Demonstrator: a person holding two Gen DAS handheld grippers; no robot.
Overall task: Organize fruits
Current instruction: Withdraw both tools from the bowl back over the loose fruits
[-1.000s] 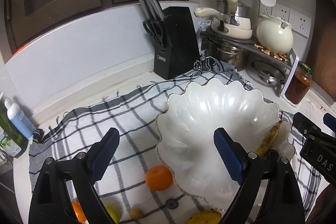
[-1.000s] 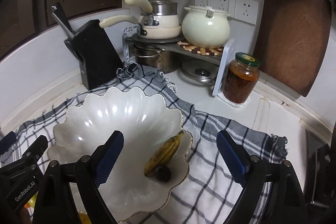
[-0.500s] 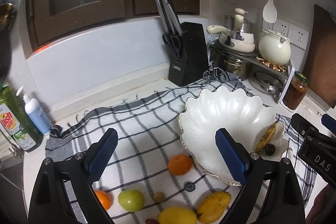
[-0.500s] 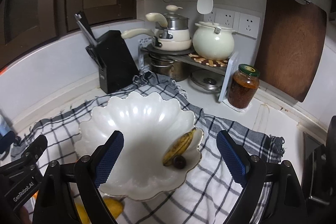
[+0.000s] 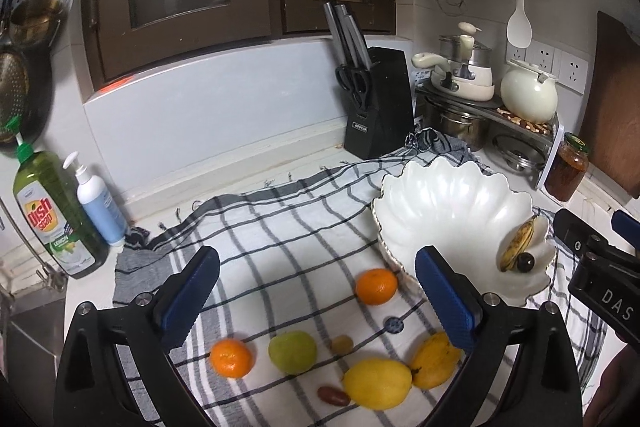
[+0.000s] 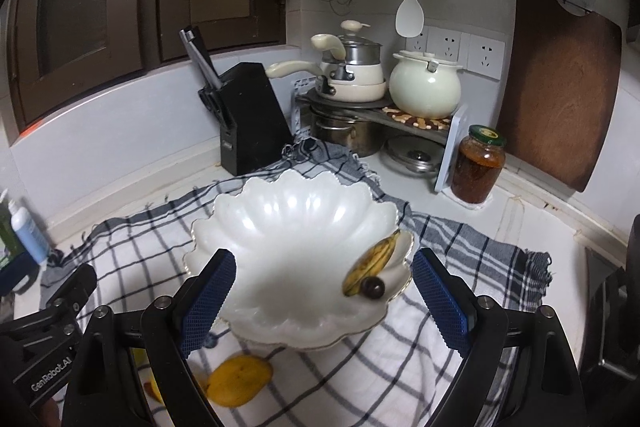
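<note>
Overhead, left tool [image 5: 316, 291] opening, empty; banana [image 5: 519, 243] in bowl [image 5: 448, 203].

The left tool [image 5: 318, 291] points forward and downward, its two black arms reaching in from the bottom of its own view. Its jaws are opening, the blue ribbed pads [image 5: 446, 297] already far apart, and nothing is between them or touching them. The right tool [image 6: 324, 301] is tilted downward in much the same way, its blue pads [image 6: 208, 301] spread wide and gripping nothing. The two tools are side by side: each shows in the other's view (the right one at the right edge of the left view, the left one at the lower left of the right view). No hand is clearly visible.
</note>
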